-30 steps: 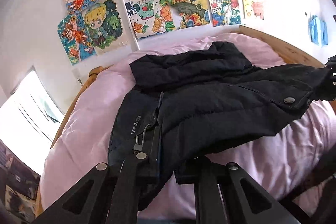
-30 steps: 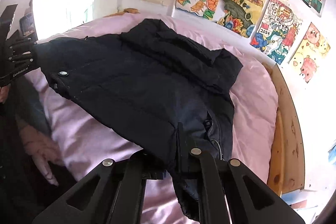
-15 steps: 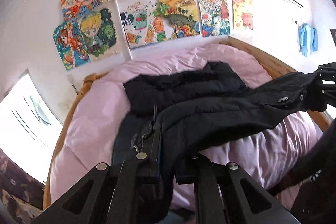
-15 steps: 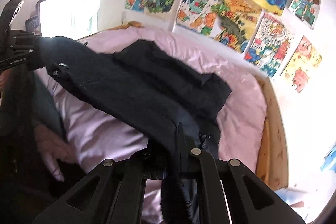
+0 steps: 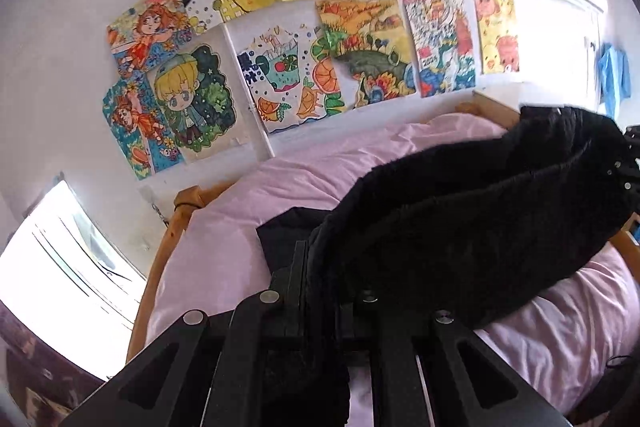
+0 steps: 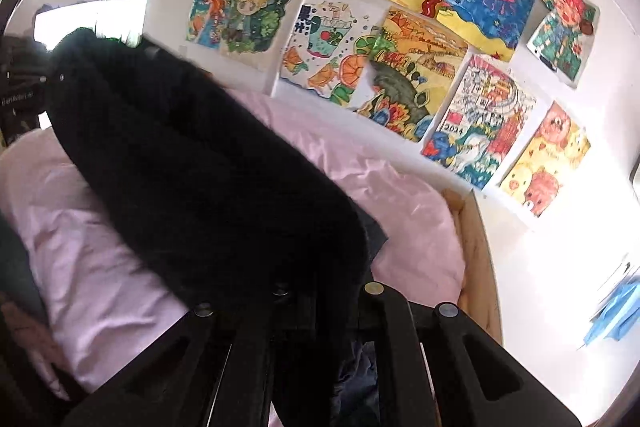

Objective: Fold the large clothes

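A large black padded jacket [image 5: 472,211] hangs stretched in the air between my two grippers, above a bed with a pink cover [image 5: 224,227]. My left gripper [image 5: 320,287] is shut on one end of its hem. My right gripper [image 6: 316,291] is shut on the other end, and the jacket [image 6: 192,163] runs from it up to the left. The right gripper also shows at the right edge of the left wrist view [image 5: 630,163]. The left gripper shows at the left edge of the right wrist view [image 6: 20,91]. The jacket's lower part still touches the bed.
A wooden bed frame [image 5: 160,267] borders the pink cover, and it shows in the right wrist view [image 6: 476,247] too. Children's drawings [image 5: 312,35] cover the white wall behind the bed. A bright window [image 5: 60,267] is at the left. Blue cloth [image 5: 612,79] hangs at the right.
Both grippers have risen and lifted the jacket's hem off the bed. The jacket, which lay spread on the cover, now hangs bunched between them, and the cameras point higher at the wall.
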`<state>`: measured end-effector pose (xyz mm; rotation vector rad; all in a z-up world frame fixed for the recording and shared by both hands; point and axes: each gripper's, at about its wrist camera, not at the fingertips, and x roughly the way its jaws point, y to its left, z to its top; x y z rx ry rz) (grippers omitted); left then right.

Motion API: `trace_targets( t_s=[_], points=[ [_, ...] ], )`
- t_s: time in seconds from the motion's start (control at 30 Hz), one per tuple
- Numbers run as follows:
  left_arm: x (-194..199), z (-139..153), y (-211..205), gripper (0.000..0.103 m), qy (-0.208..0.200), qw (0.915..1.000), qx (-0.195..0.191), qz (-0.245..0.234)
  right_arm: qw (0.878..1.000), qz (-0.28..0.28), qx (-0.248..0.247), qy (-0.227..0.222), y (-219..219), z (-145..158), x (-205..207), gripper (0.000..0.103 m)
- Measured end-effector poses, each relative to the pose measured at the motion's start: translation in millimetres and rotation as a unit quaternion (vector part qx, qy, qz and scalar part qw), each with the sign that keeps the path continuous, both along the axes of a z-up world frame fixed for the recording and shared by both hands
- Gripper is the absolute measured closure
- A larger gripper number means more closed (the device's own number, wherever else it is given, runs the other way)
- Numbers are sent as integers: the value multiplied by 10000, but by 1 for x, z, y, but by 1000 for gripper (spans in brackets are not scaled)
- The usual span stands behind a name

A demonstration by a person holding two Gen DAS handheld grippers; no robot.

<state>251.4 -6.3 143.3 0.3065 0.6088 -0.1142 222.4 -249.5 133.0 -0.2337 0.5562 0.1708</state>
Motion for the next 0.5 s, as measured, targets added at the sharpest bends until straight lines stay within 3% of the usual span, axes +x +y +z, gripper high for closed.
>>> trace_targets(
  t_s=[0.23,0.37,0.5],
  points=[
    [79,-24,-18,94,16,9991,282,312,9982,-53,-476,-352,13,-18,75,96],
    [128,-49,-25,94,45,9983,218,532,9985,-277,-202,-423,12,-41,125,96],
    [177,-81,-28,94,265,9971,128,700,9990,-378,-146,-208,13,-73,178,96]
  ],
)
